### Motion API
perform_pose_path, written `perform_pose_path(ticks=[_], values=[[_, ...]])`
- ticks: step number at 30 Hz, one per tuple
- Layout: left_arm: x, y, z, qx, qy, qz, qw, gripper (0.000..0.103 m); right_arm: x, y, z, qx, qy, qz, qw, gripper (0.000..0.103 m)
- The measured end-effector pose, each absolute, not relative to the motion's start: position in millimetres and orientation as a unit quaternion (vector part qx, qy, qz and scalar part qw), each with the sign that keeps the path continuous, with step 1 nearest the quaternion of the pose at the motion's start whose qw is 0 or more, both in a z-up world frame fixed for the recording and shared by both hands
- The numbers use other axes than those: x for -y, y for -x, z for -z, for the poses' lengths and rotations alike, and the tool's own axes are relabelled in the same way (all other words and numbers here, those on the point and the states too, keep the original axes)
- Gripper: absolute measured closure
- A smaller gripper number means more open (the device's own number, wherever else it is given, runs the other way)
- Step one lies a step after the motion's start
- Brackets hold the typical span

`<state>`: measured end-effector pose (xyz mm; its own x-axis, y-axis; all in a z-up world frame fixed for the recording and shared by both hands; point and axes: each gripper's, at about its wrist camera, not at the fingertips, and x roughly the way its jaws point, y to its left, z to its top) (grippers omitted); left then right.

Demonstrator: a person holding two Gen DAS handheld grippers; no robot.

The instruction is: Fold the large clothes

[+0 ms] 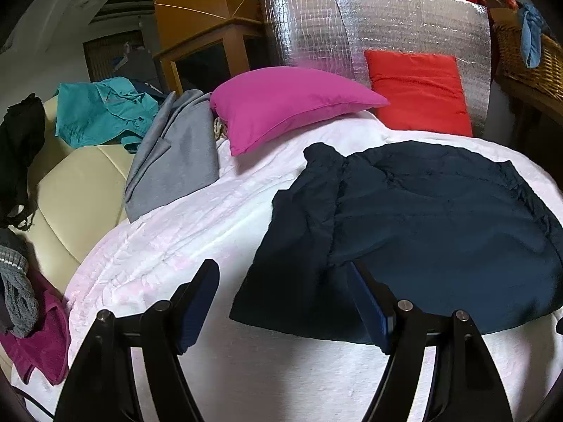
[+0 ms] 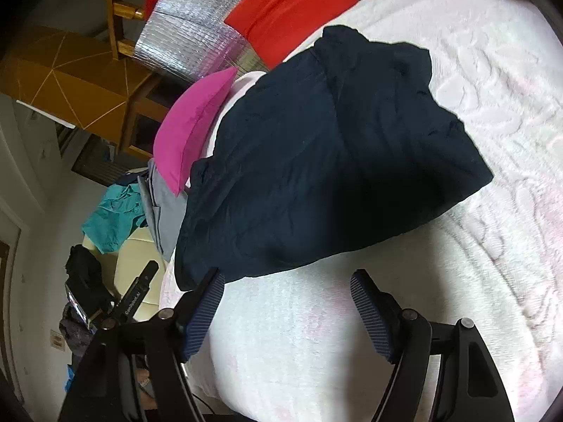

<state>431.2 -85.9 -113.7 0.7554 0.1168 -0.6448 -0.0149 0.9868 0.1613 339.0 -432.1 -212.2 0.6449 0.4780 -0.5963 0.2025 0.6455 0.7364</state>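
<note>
A dark navy garment [image 1: 422, 225] lies partly folded on the white blanket [image 1: 197, 225] of the bed. It also shows in the right wrist view [image 2: 316, 161]. My left gripper [image 1: 283, 281] is open and empty, hovering over the garment's near left corner. My right gripper [image 2: 286, 288] is open and empty, just above the blanket [image 2: 457, 281] at the garment's near edge. The left gripper [image 2: 140, 281] shows at the left of the right wrist view.
A magenta pillow [image 1: 281, 105] and a red pillow [image 1: 418, 88] lie at the bed's head against a silver foil panel [image 1: 352, 24]. A grey garment [image 1: 179, 154], a teal shirt [image 1: 102, 112] and dark clothes lie on a cream sofa [image 1: 77, 190] at left.
</note>
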Motion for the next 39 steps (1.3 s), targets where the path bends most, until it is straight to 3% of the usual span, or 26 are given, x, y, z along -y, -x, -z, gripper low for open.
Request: perform_pose_path(ticks=[12, 15, 23, 30, 39], values=[[78.5, -434.1, 118.2, -0.363, -0.07, -0.034, 0.929, 0.027, 423.3, -348.7, 221.4, -0.434, -0.41, -0.081, 0.798, 0.024], [70.9, -437.7, 122.5, -0.383, -0.048, -0.021, 0.922, 0.027, 437.3, -341.7, 212.0, -0.406, -0.42, -0.075, 0.808, 0.024], [33.3, -453.2, 151.0, -0.479, 0.13, 0.041, 0.867, 0.027, 492.2, -320.3, 207.0, -0.337, -0.494, -0.043, 0.8, 0.024], [32.6, -464.1, 189.2, -0.55, 0.27, 0.079, 0.786, 0.027, 456.5, -341.0, 231.9, -0.387, -0.516, -0.087, 0.759, 0.024], [31.3, -480.4, 208.6, -0.532, 0.363, 0.066, 0.762, 0.021, 443.0, -357.4, 269.0, -0.39, -0.58, -0.064, 0.712, 0.022]])
